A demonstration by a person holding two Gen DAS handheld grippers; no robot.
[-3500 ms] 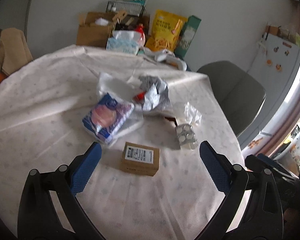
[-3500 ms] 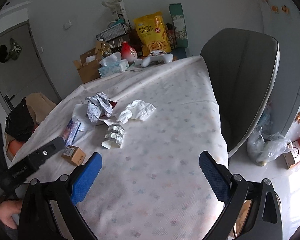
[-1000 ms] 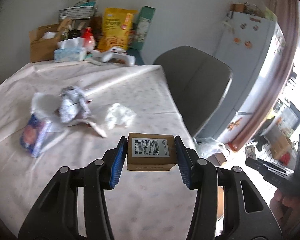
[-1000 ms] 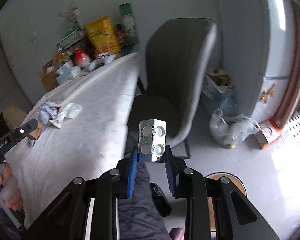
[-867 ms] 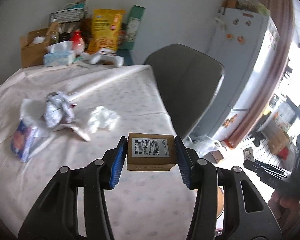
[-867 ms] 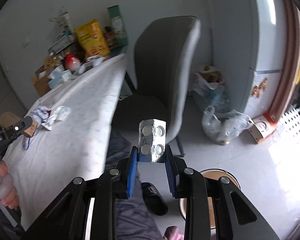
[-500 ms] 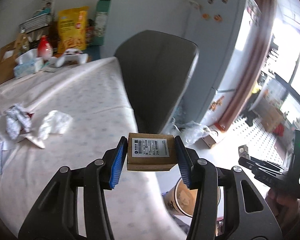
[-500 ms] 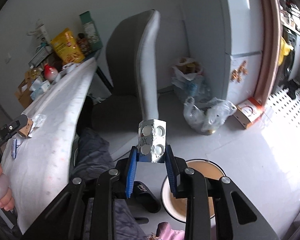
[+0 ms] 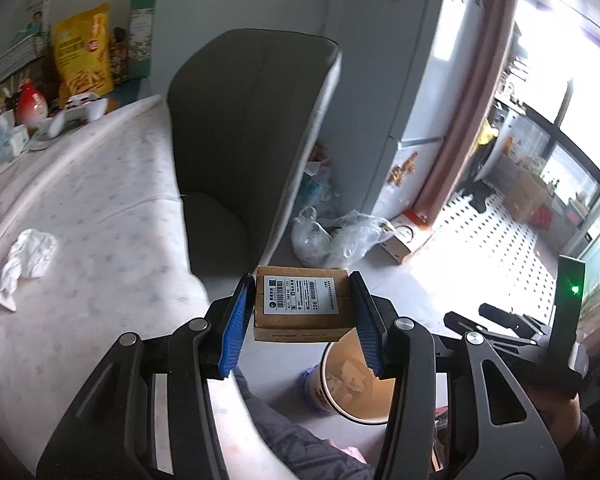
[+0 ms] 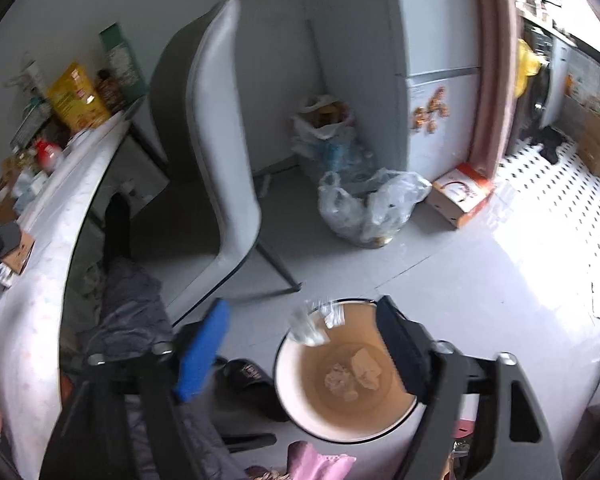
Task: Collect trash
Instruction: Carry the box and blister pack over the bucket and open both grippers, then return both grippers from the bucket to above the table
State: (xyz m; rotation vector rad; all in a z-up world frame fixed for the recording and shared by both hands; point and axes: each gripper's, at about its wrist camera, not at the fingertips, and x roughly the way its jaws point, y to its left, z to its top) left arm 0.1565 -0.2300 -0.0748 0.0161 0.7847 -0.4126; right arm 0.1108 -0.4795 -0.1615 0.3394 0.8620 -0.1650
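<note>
My left gripper (image 9: pixel 300 312) is shut on a small cardboard box (image 9: pixel 300 306) with a white label and holds it in the air past the table edge, above the round trash bin (image 9: pixel 356 384) on the floor. My right gripper (image 10: pixel 304 344) is open over the same bin (image 10: pixel 340 412). The blister pack (image 10: pixel 314 322), blurred, is loose in the air between the fingers, just above the bin's rim. Some crumpled trash lies in the bin. A crumpled white tissue (image 9: pixel 26 258) lies on the table (image 9: pixel 100 208).
A grey chair (image 9: pixel 244 120) stands beside the table, close to the bin. A clear plastic bag (image 10: pixel 364 208) and a small carton (image 10: pixel 462 194) sit on the floor by the fridge (image 10: pixel 432 80). A black slipper (image 10: pixel 252 380) lies left of the bin. Snack bags and boxes crowd the table's far end.
My right gripper has opened and let go of the blister pack, which drops toward the bin. Both grippers have swung from the table to over the bin; the left still grips the box.
</note>
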